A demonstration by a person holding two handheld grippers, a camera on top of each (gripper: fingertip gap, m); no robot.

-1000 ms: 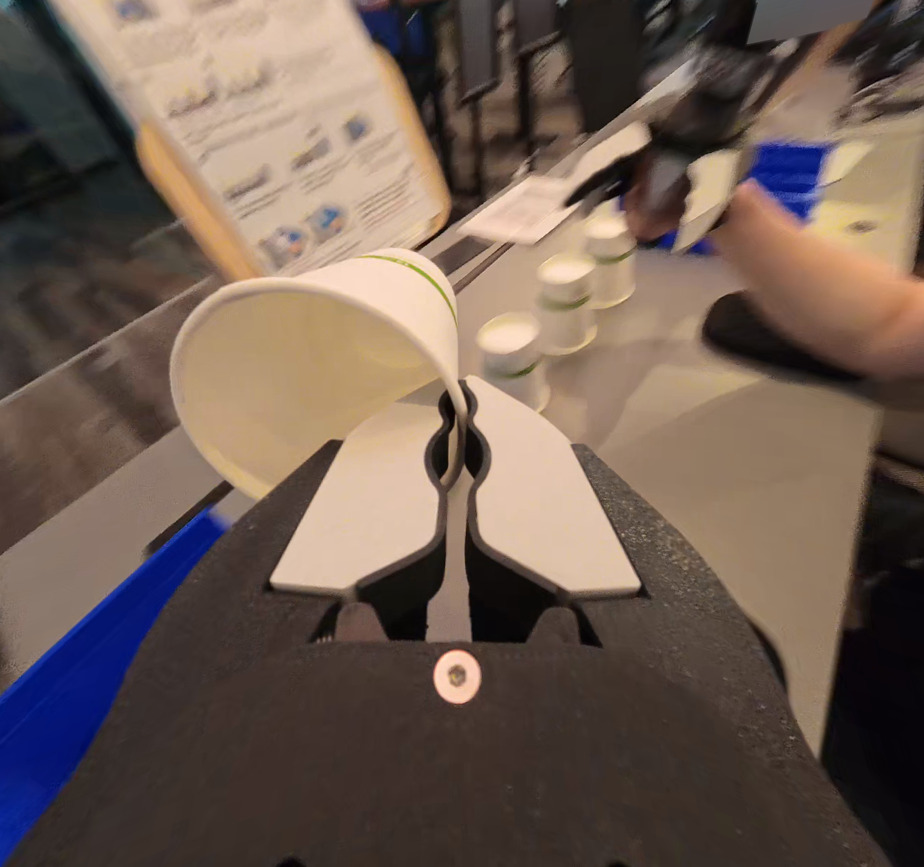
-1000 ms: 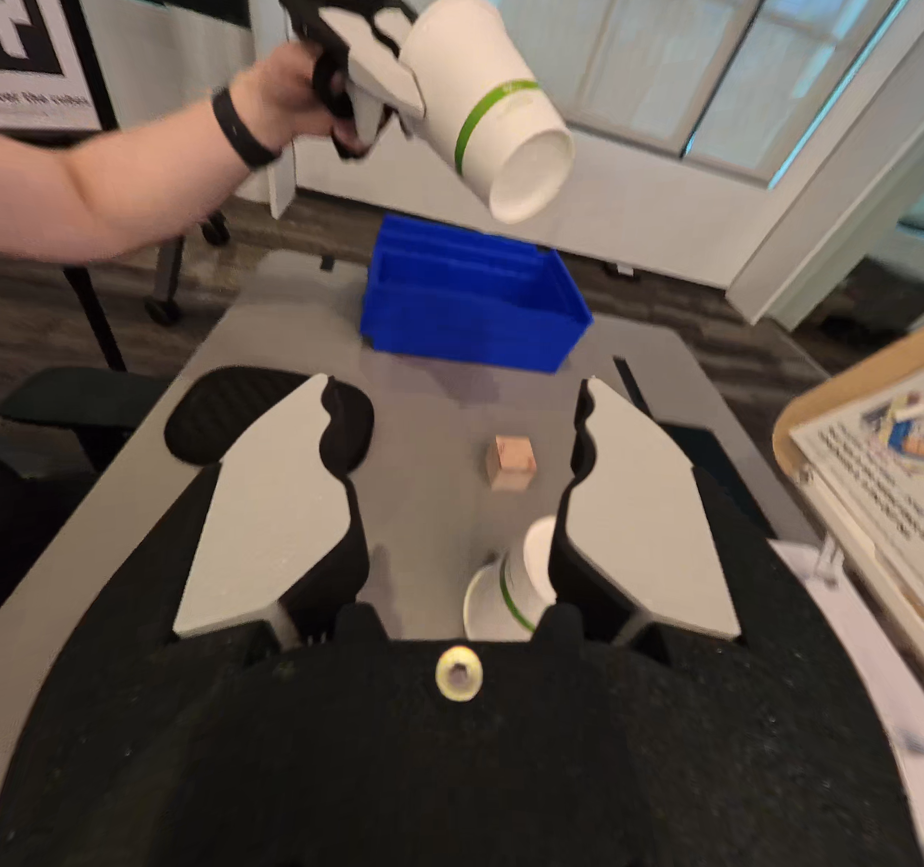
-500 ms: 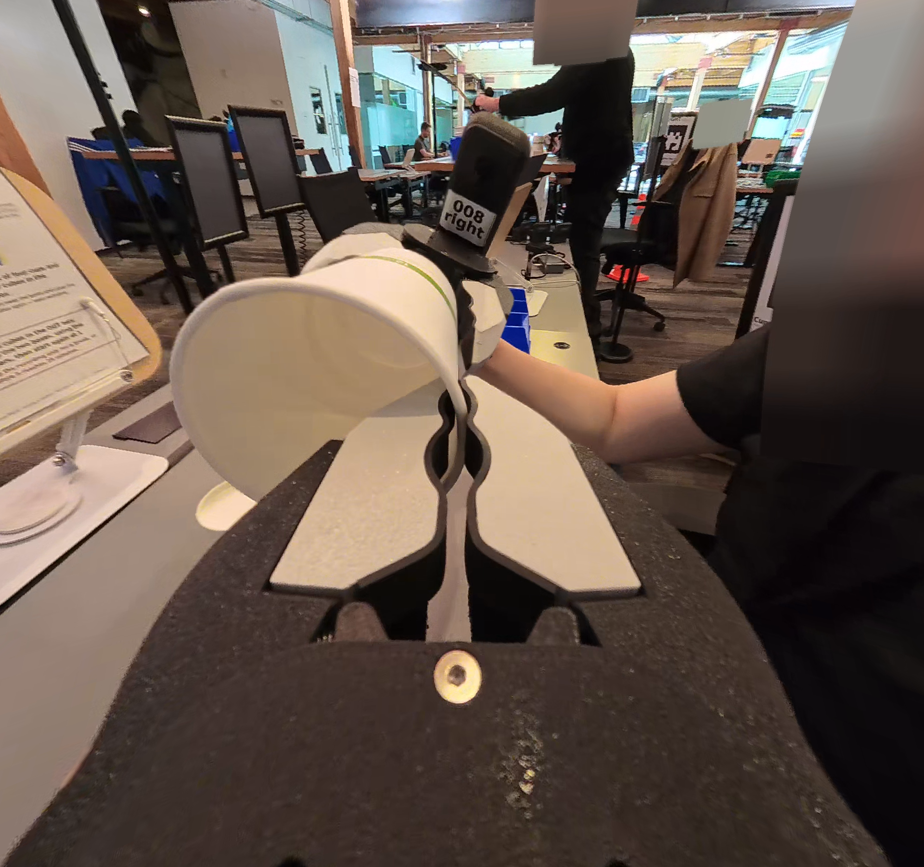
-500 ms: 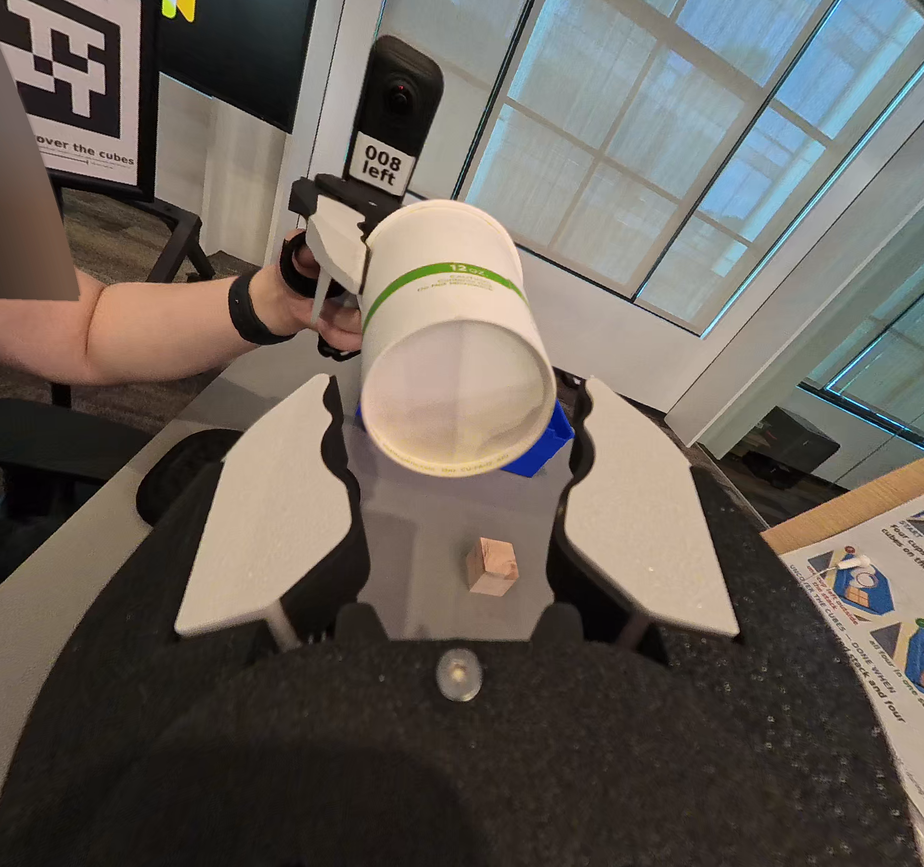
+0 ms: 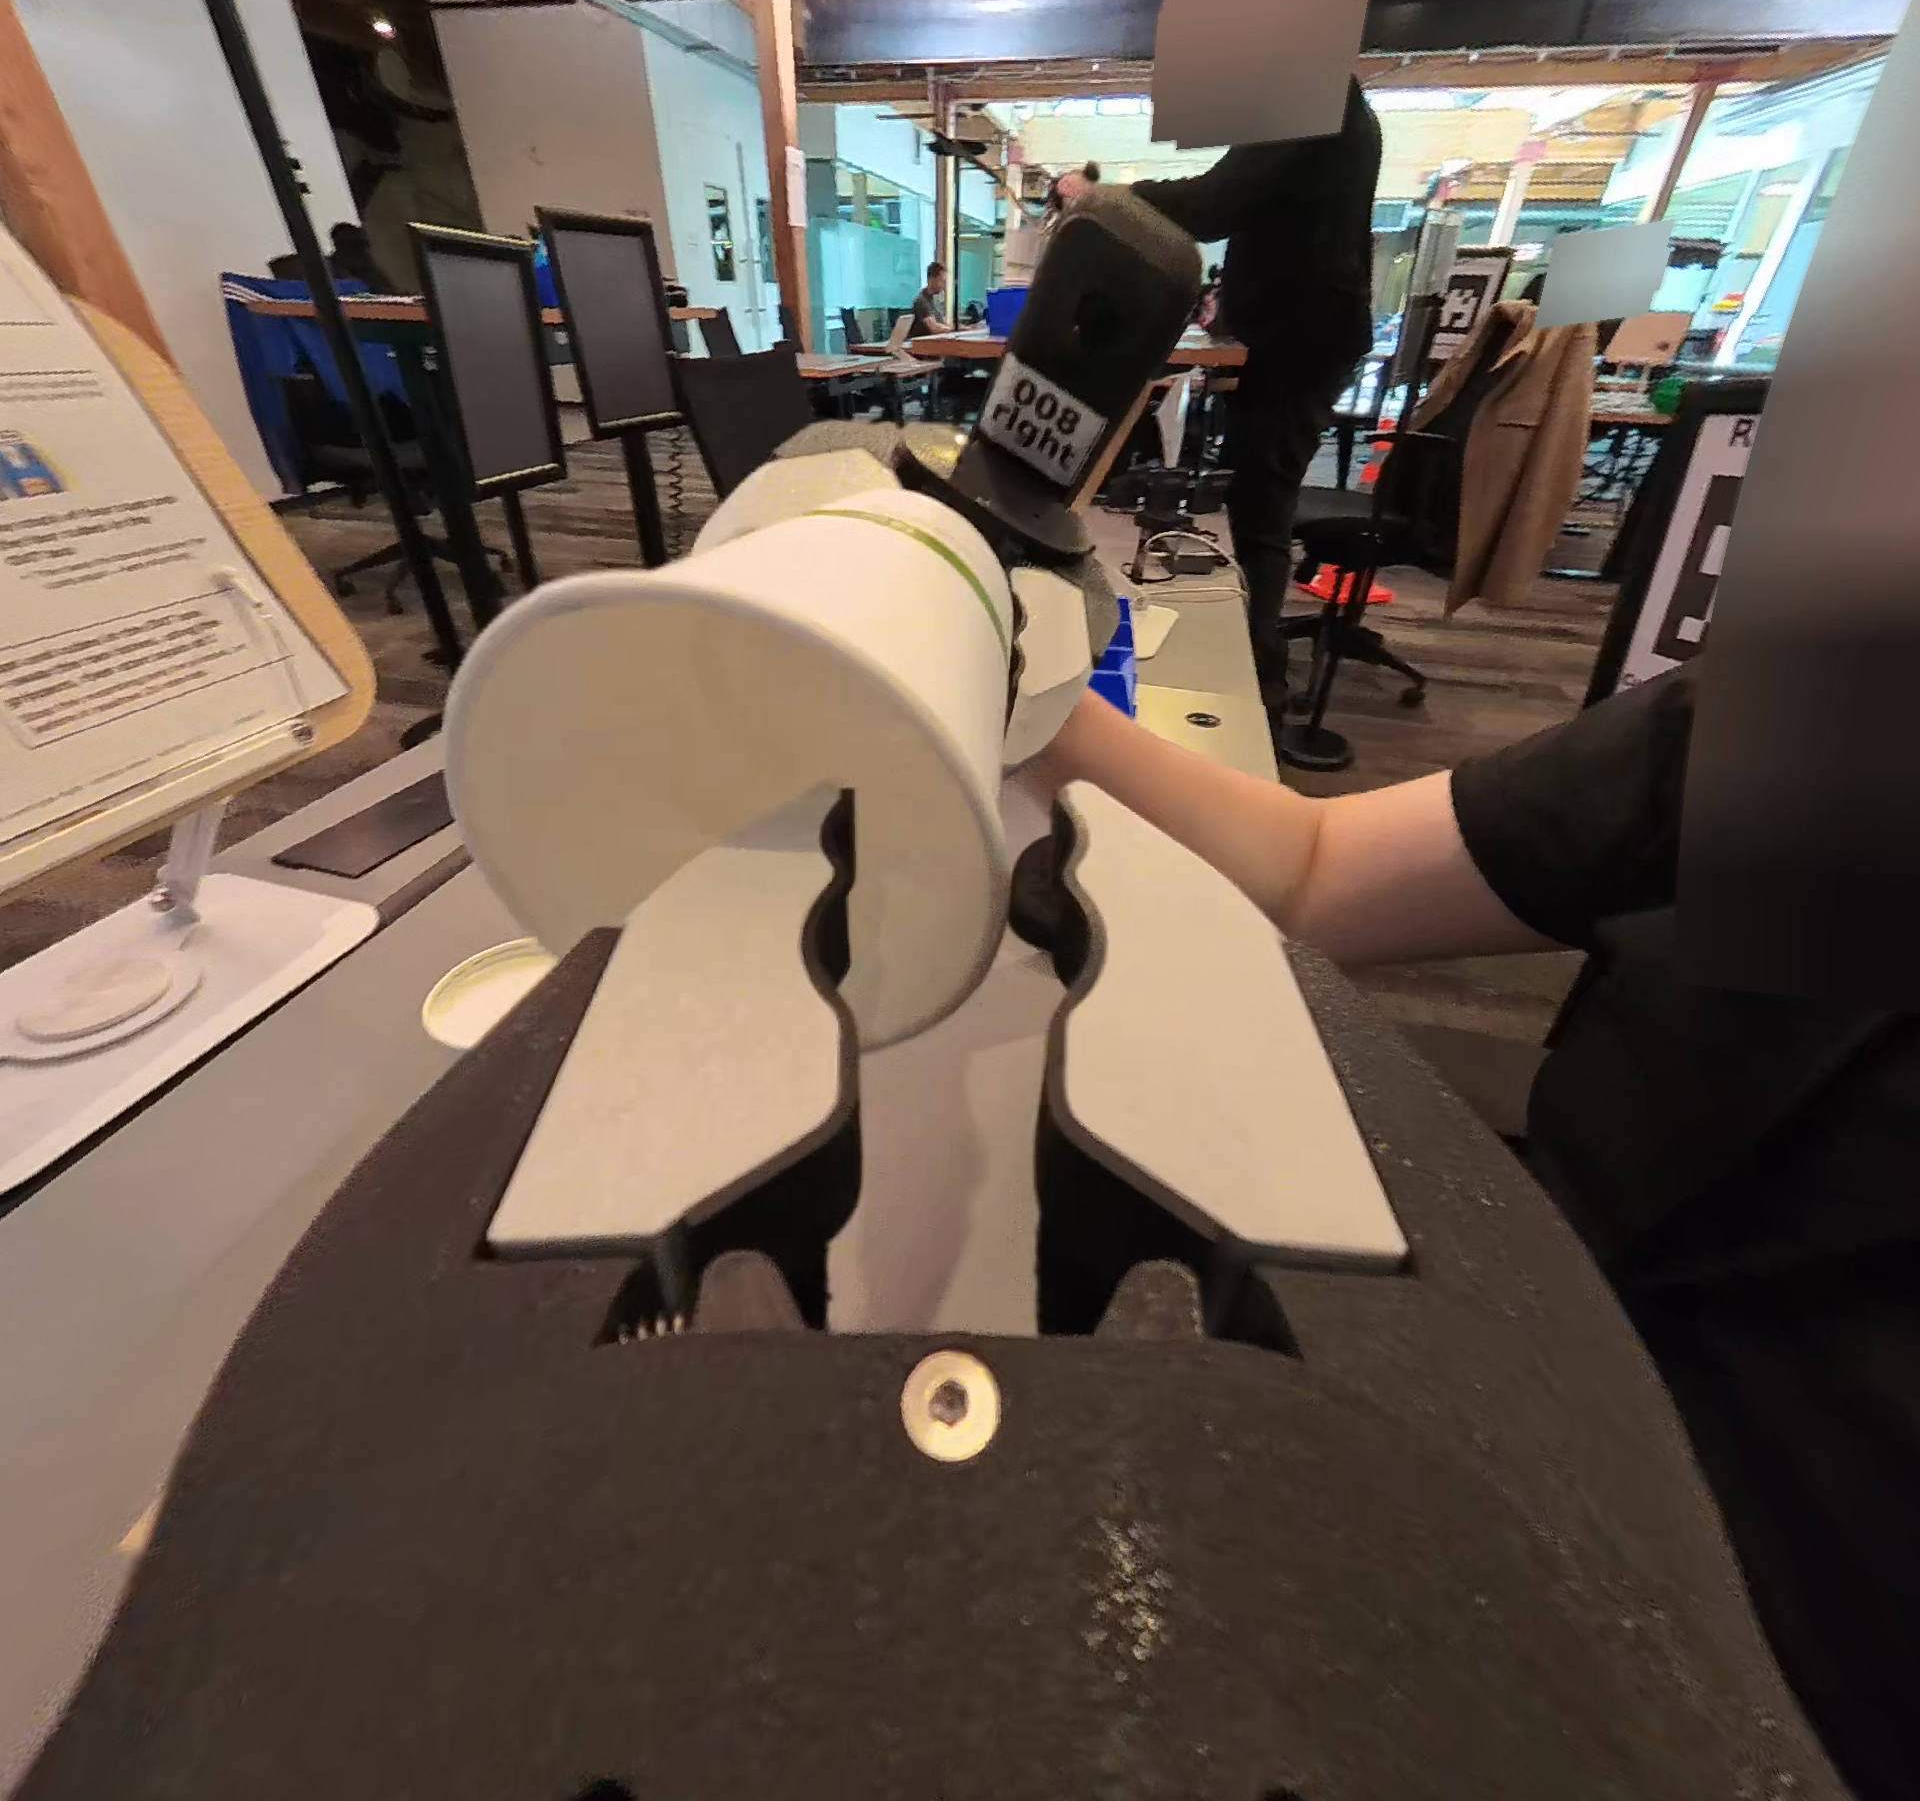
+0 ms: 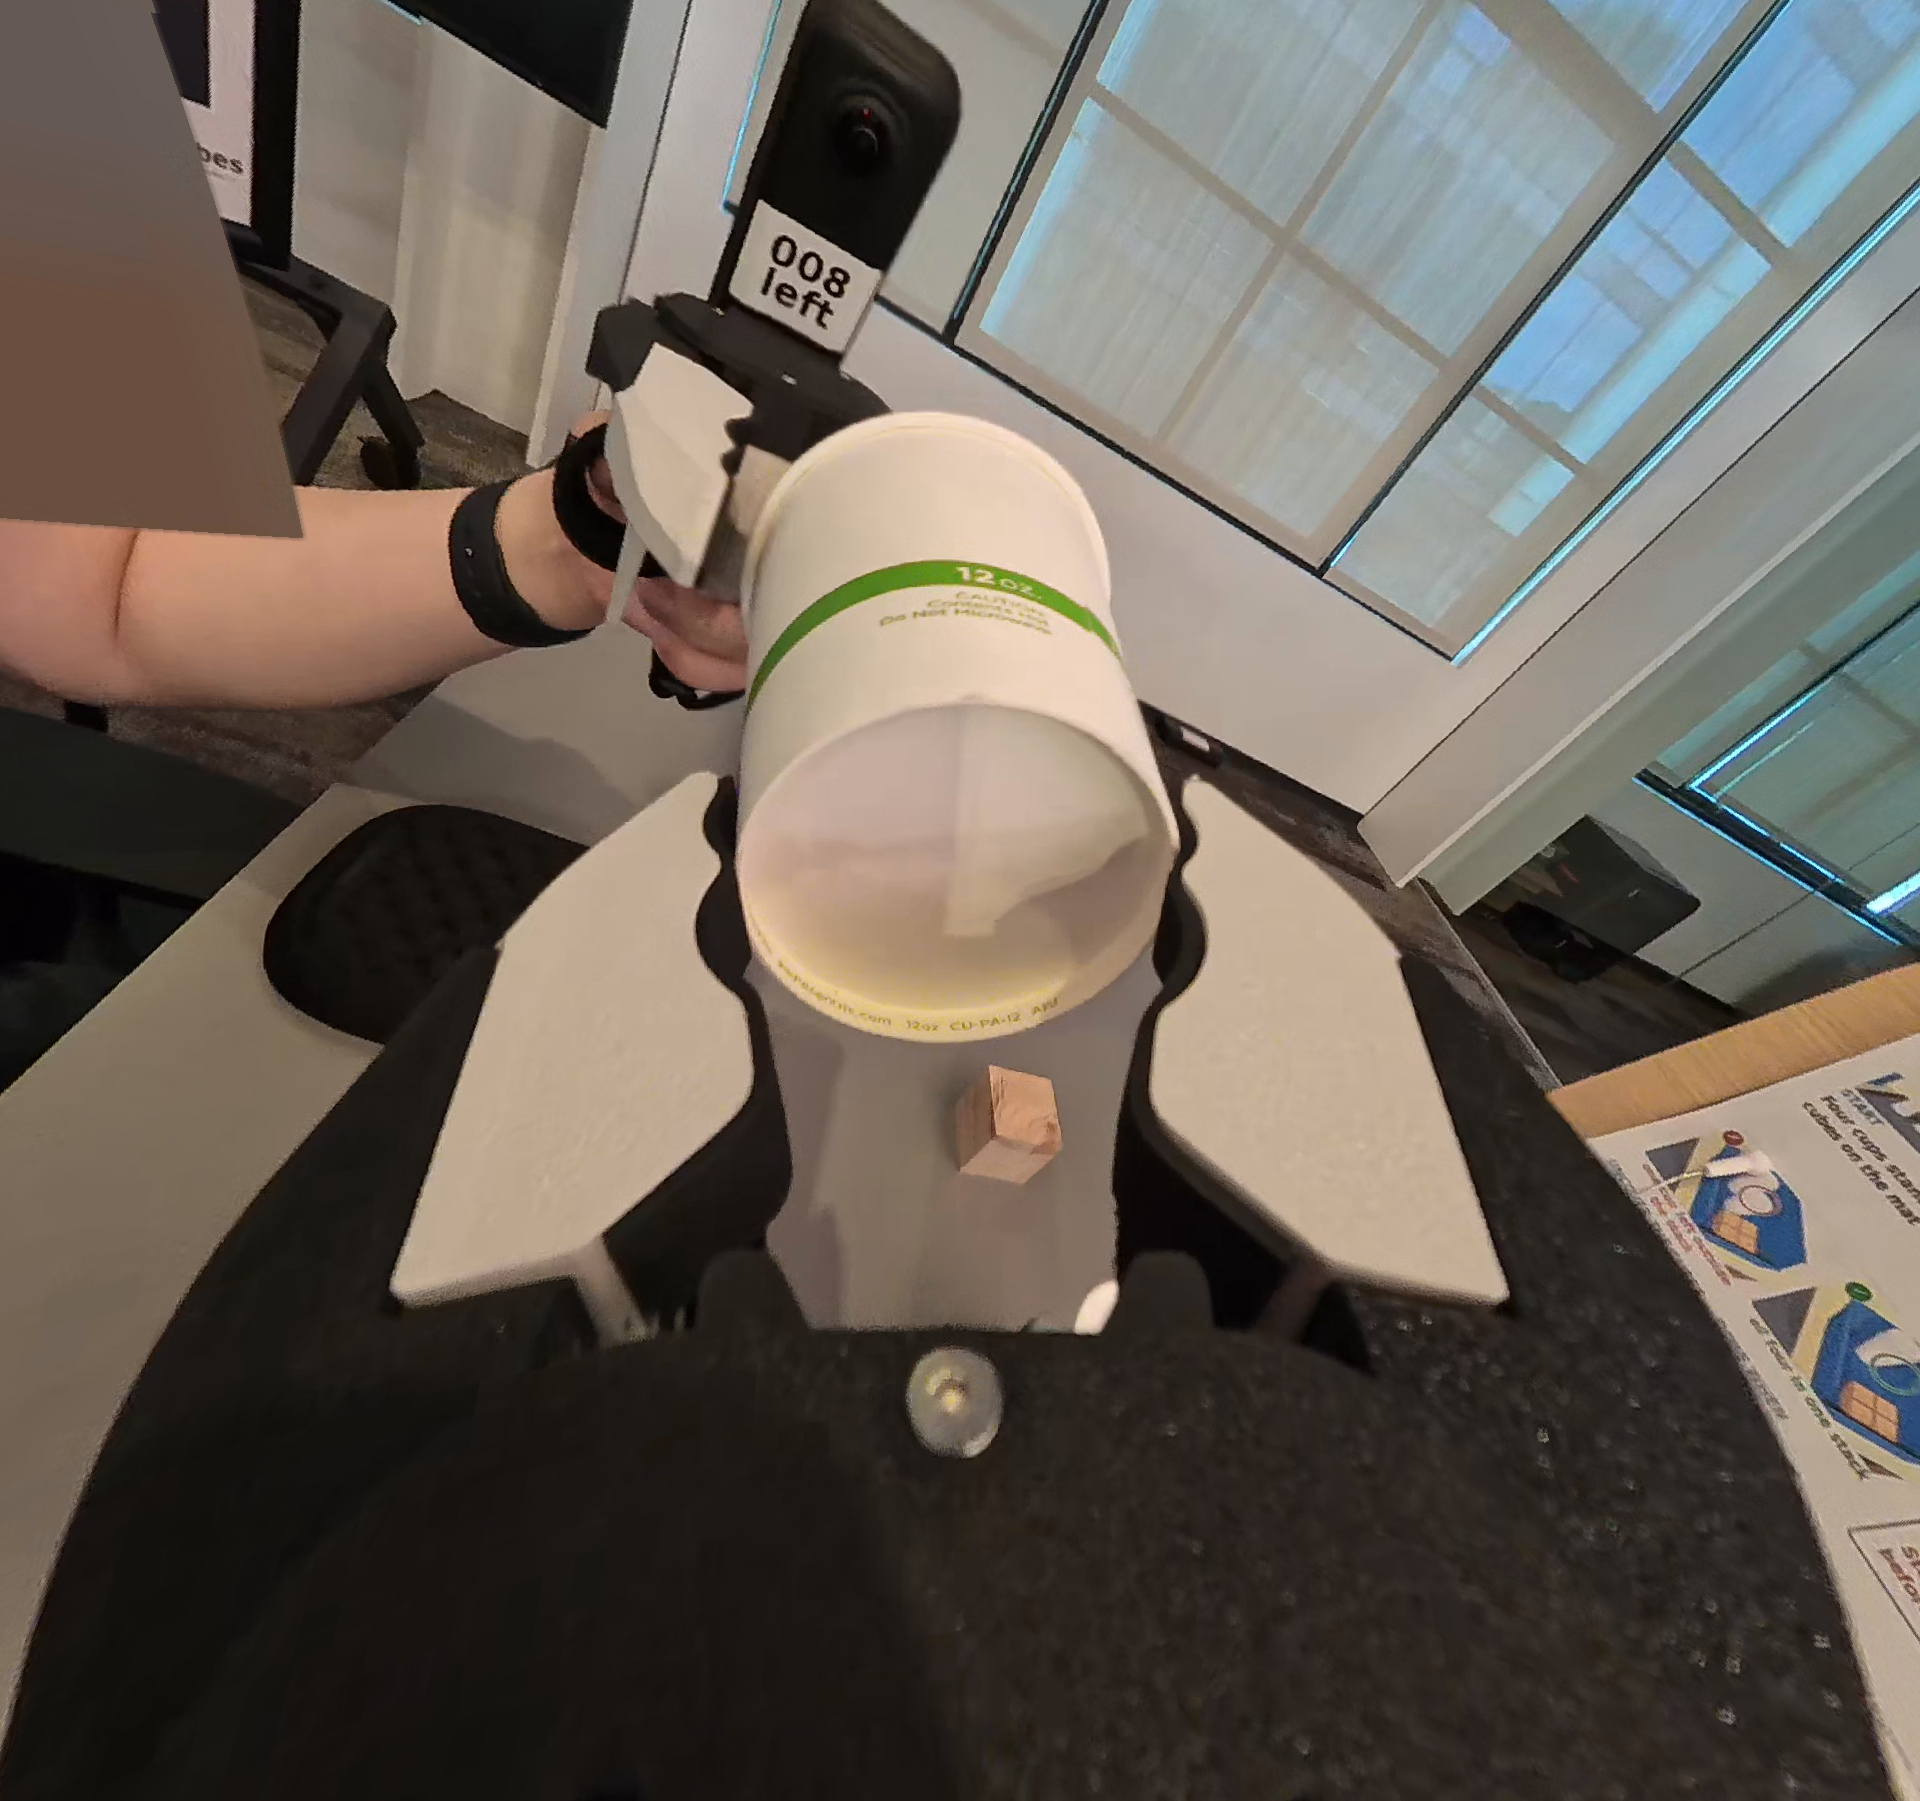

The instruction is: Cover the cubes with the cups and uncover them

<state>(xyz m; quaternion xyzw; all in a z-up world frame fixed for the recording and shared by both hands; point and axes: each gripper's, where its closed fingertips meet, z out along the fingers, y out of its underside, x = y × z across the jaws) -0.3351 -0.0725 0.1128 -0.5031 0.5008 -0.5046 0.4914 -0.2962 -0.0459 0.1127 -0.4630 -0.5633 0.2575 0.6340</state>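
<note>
A white paper cup [image 6: 935, 712] with a green band hangs on its side in the air between my two grippers. My right gripper [image 6: 951, 816] is shut on its closed bottom end, one finger on each side. My left gripper [image 5: 951, 806] is open, and the cup's [image 5: 727, 733] rim wall stands loose between its fingers. The left gripper also shows in the right wrist view [image 6: 707, 494], behind the cup's mouth. A wooden cube [image 6: 1006, 1123] lies uncovered on the grey table [image 6: 883, 1221] below the cup. Part of another cup [image 5: 483, 988] shows low on the table.
An instruction board [image 5: 125, 608] on a stand is at the table's edge; it also shows in the right wrist view [image 6: 1766, 1232]. A black mesh pad [image 6: 416, 910] lies by the near left edge. A person in black [image 5: 1299, 317] stands in the background.
The left gripper carried the cup to the right gripper, then opened off its rim. The right gripper rose from the table and closed on the cup's bottom end.
</note>
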